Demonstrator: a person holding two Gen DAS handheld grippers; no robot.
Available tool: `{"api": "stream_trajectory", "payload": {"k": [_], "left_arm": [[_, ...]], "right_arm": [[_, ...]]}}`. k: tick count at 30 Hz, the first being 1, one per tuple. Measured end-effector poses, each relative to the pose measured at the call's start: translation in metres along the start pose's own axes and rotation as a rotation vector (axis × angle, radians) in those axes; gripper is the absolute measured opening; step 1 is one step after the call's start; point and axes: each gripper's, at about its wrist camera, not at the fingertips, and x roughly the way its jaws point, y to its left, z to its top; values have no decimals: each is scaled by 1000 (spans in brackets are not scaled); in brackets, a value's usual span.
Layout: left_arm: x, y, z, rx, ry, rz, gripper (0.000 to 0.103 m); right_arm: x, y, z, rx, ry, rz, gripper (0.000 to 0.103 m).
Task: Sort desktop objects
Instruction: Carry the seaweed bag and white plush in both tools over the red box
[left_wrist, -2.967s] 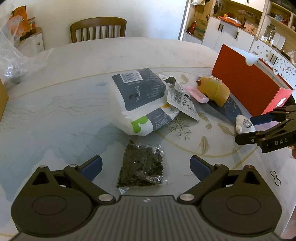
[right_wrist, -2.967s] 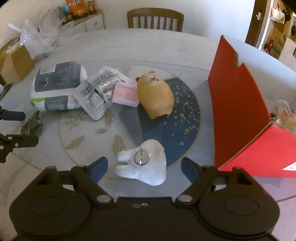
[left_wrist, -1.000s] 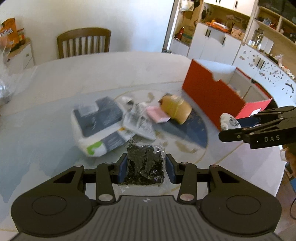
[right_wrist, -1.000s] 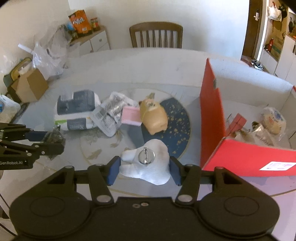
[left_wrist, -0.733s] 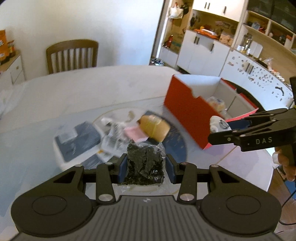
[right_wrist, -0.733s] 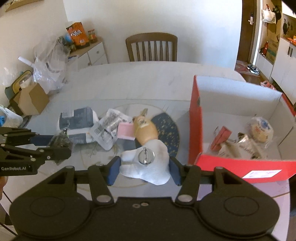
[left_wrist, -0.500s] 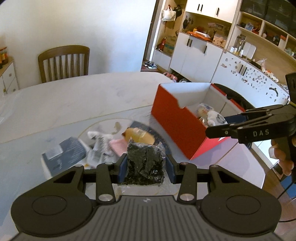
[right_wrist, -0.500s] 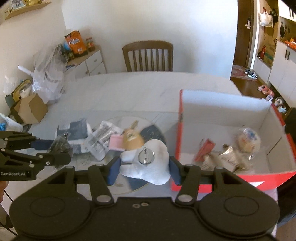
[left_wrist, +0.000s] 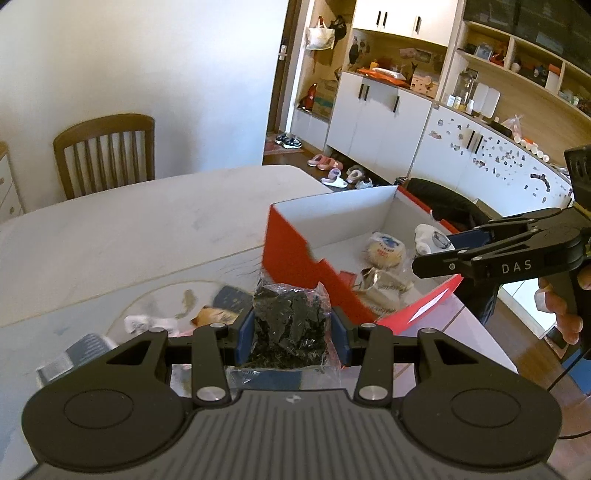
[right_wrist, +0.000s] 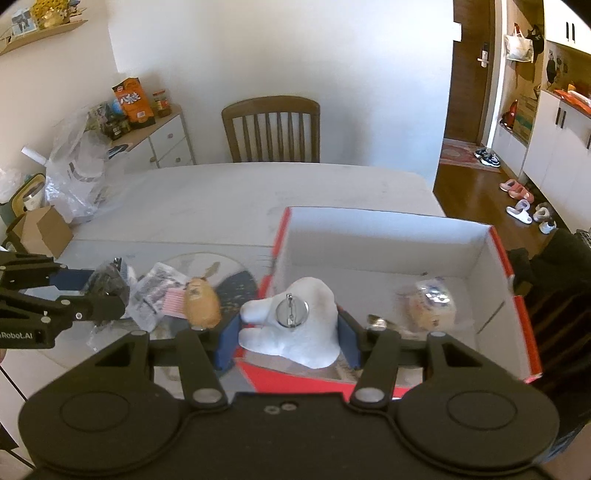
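My left gripper (left_wrist: 291, 334) is shut on a clear bag of dark dried bits (left_wrist: 290, 325) and holds it high above the table, left of the red box (left_wrist: 295, 254). My right gripper (right_wrist: 288, 341) is shut on a white plush toy with a metal pin (right_wrist: 291, 325) and holds it over the red box's near left corner (right_wrist: 517, 310). The right gripper (left_wrist: 439, 251) and its toy (left_wrist: 428, 238) also show in the left wrist view, above the box. The left gripper (right_wrist: 107, 291) with its bag (right_wrist: 109, 282) shows at the left of the right wrist view.
The red box holds a round wrapped snack (left_wrist: 382, 249) and silvery packets (left_wrist: 380, 284). On the table lie a tan plush toy (right_wrist: 201, 301), a pink packet (right_wrist: 174, 299), a printed packet (right_wrist: 155, 288) and a grey-white pouch (left_wrist: 74, 354). A wooden chair (right_wrist: 271, 127) stands behind the table.
Both grippers shut on their objects, lifted them off the table and carried them up and right toward the red box. The white toy now hangs over the box.
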Motion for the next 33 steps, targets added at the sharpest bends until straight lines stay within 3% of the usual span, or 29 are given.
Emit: {"api": "stream_trajectory", "payload": {"k": [17,27,33], "left_arm": [[66,-71,45,110,18,-28,42],[126,-85,74,150,78,-12,42],[167,-81,88,138,157,2,42]], "right_arm": [[3,-91,-5,19,12,-54,55],[21,-117,-5,9,35,-61,55],[37,-123,-7,0,71,-49,55]]}}
